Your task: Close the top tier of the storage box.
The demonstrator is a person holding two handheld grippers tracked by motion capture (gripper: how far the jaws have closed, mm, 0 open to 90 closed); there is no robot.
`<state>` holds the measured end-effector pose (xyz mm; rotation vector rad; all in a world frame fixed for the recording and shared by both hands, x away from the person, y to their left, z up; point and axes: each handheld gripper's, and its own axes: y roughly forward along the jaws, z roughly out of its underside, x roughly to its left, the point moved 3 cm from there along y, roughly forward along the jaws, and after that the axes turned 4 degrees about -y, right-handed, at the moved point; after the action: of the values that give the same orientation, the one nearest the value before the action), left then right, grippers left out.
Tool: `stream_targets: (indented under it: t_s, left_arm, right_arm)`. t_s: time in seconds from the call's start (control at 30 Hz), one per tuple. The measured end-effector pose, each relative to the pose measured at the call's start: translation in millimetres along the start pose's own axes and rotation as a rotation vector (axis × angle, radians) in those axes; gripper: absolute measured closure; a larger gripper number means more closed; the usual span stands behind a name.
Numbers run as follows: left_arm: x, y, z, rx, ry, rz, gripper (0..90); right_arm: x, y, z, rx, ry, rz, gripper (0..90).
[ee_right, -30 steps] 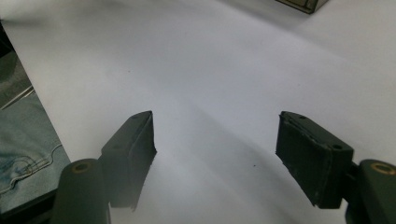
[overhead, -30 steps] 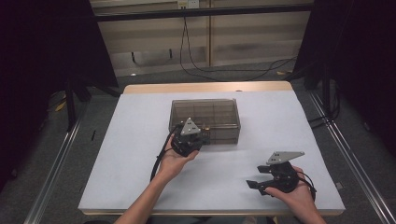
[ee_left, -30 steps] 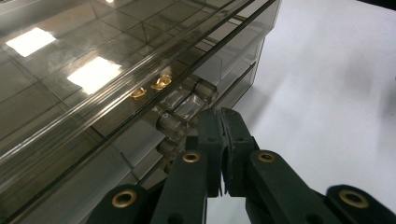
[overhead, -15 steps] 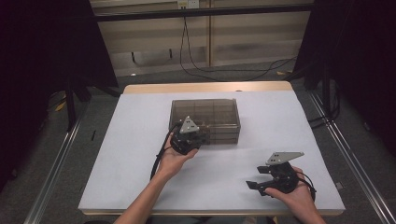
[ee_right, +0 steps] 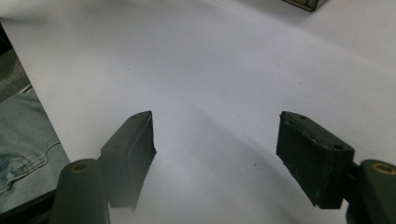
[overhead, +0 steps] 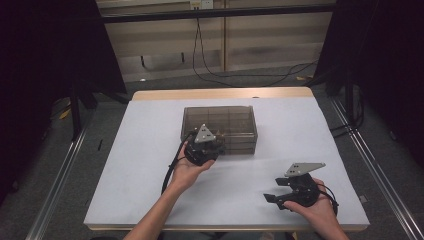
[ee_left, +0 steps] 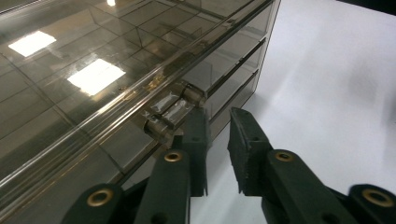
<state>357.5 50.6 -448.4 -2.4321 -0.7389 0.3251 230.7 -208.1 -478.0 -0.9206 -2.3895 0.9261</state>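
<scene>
**High view: smoky compartment box mid-table, left gripper at its front edge**

High view shows the translucent grey compartment box (overhead: 220, 127) lying flat near the middle of the white table (overhead: 130, 175), its long axis running left to right across the table and its long front side facing the person. Dividers inside it split it into several cells (contents cannot be made out).

The left gripper (overhead: 212, 145) sits against that front side, toward the left half of the box, held in the left hand (overhead: 187, 167). In the left gripper view its jaws stand close together with a narrow gap, nothing between them, their tips just beside a small clear latch (ee_left: 170, 112) on the box edge.

The right gripper (overhead: 272, 195) is well apart, near the table's front right, held in the right hand (overhead: 315, 212). Its jaws are spread wide over bare table, holding nothing.
</scene>
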Motion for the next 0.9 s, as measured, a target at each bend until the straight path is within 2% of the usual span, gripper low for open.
stream_targets:
  t_s: [0.13,0.23,0.3,0.37,0.47,0.6,0.7,0.73,0.9]
  left_arm:
    - [-3.8,-5.3,-2.2,-0.042,-0.023,0.043,68.5]
    - [-6.7,-9.4,-3.2,-0.051,-0.013,0.058,61.3]
    - [-7.2,-11.2,-3.3,-0.048,-0.016,0.074,50.8]
    - [-6.8,-13.6,-3.0,-0.040,-0.001,0.081,43.0]
    - [-6.9,-18.3,-1.8,-0.010,0.011,0.075,28.9]
    - [-8.6,-27.9,-1.3,-0.016,0.015,0.078,15.1]
    - [-8.4,-34.3,-0.9,-0.016,0.008,0.072,9.9]
    - [-8.7,-36.3,0.1,-0.007,0.021,0.081,9.9]
    - [-10.9,-46.0,6.0,-0.011,0.019,0.091,7.4]
  right_arm:
    - [-0.6,-1.2,-0.4,-0.009,0.005,0.002,27.8]
    - [-1.0,-3.7,-2.6,-0.041,-0.001,0.010,27.9]
    - [-0.8,-5.4,-4.2,-0.059,0.006,0.007,27.8]
    - [-1.5,-5.5,-4.0,-0.060,0.013,0.006,27.4]
    - [-2.8,-5.2,-2.8,-0.059,0.014,0.009,26.8]
    - [-3.6,-5.9,-3.0,-0.063,0.025,0.013,24.7]
    - [-3.8,-5.8,-3.3,-0.066,0.028,0.013,23.5]
    - [-4.2,-5.7,-3.5,-0.070,0.026,0.015,23.2]
    - [-4.2,-7.3,-4.7,-0.096,0.033,-0.001,18.3]
